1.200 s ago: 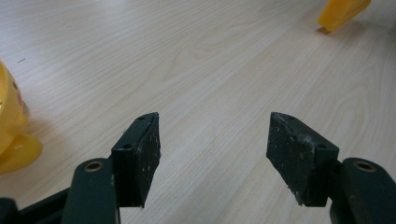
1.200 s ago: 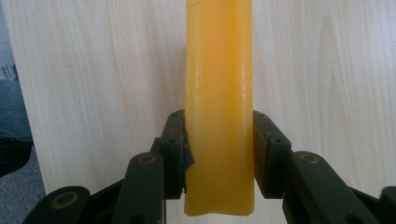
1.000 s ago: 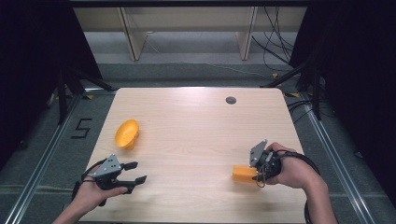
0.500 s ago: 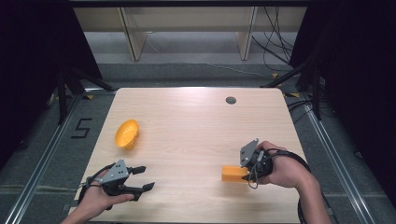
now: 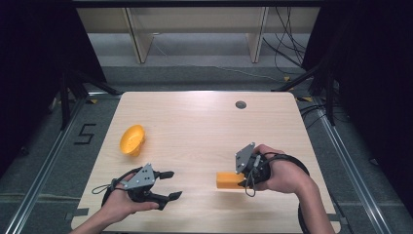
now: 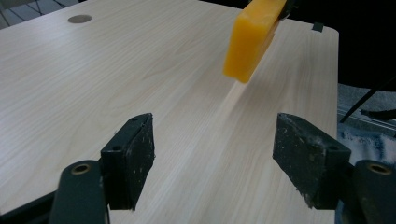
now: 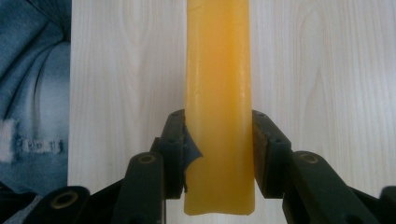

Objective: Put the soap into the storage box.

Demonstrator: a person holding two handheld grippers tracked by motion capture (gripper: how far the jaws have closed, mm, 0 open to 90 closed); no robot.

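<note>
An orange bowl point(image 5: 132, 140) lies tipped on its side at the left of the wooden table point(image 5: 204, 122). My right gripper point(image 5: 242, 179) is shut on a yellow-orange block point(image 5: 228, 180), held just above the front right of the table. In the right gripper view both pads point(image 7: 266, 149) press the block's point(image 7: 218, 84) sides. My left gripper point(image 5: 175, 184) is near the front left edge and points toward the block. Its jaws have just been opening and stand wide with nothing between them. The left gripper point(image 6: 212, 163) view shows the block point(image 6: 252, 37) ahead, off the surface.
A dark round hole point(image 5: 240, 104) sits in the table near its far edge. Beyond the table's front edge is the person's leg in blue jeans point(image 7: 32, 93). Wooden shelf legs point(image 5: 139, 44) stand behind the table, and dark frames flank both sides.
My left gripper has slid right along the front edge and its jaws have spread wider. The right gripper has carried the block left, toward the table's middle. The bowl has stayed put.
</note>
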